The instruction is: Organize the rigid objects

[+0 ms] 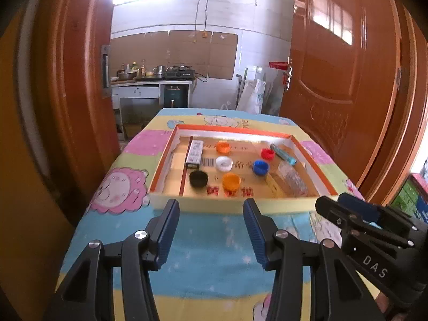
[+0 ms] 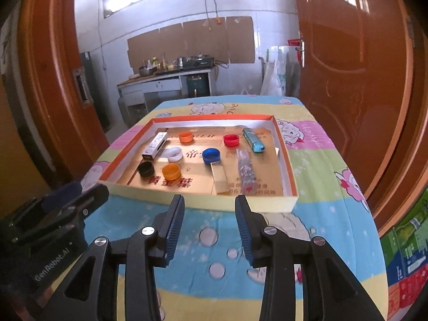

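Note:
A shallow orange-rimmed box lies on the table. Inside it are bottle caps: black, orange, white, blue, red and a second orange. A small white carton, a teal lighter and a clear plastic piece lie there too. My left gripper and right gripper are open, empty, just short of the box's near wall.
The table carries a pastel cartoon cloth. Orange wooden doors stand on both sides. A kitchen counter is beyond the table. Colourful cartons sit at the right.

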